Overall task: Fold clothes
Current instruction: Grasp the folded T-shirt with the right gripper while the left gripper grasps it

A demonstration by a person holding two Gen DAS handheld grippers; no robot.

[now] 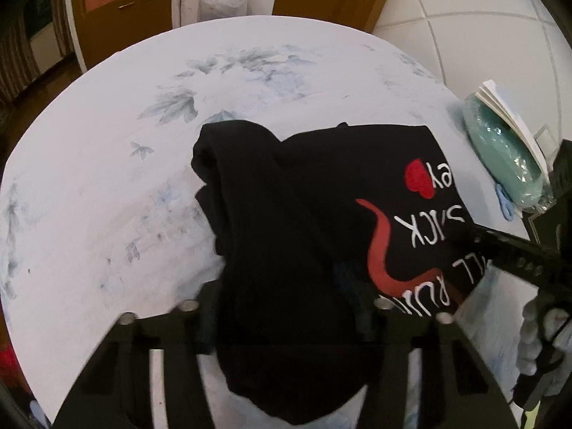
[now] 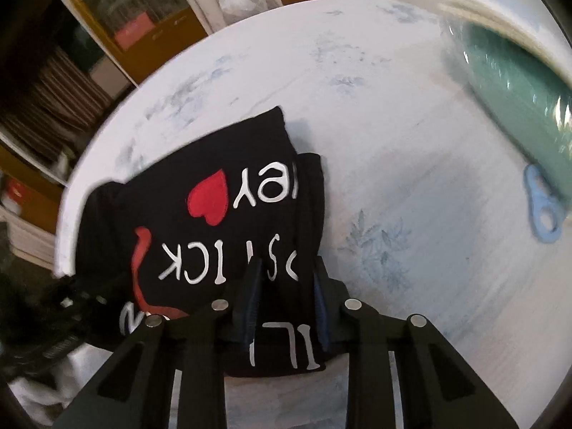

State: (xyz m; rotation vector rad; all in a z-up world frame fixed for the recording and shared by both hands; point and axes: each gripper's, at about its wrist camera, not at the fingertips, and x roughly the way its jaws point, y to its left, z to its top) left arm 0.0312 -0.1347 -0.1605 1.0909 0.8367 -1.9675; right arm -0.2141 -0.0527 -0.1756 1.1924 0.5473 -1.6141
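Black t-shirt (image 1: 304, 214) lying folded on the floral sheet (image 1: 107, 178); left gripper (image 1: 286, 321) and right gripper (image 2: 286, 304) both pinching its near edge. Print reading "ICK", "ey" beside a red heart (image 2: 211, 200).

- The shirt (image 1: 304, 214) lies on the bed (image 1: 107, 178), bunched at its left side.
- The left gripper (image 1: 286, 321) is at the shirt's near edge, cloth between its fingers.
- The right gripper (image 2: 286, 304) is at the shirt's near right edge, cloth between its fingers.
- A bundle (image 2: 518, 100) lies on the bed to the right, apart from the shirt.
- A tag (image 2: 541, 207) lies at the bundle's near end.
- A cabinet (image 1: 136, 10) stands behind the bed.
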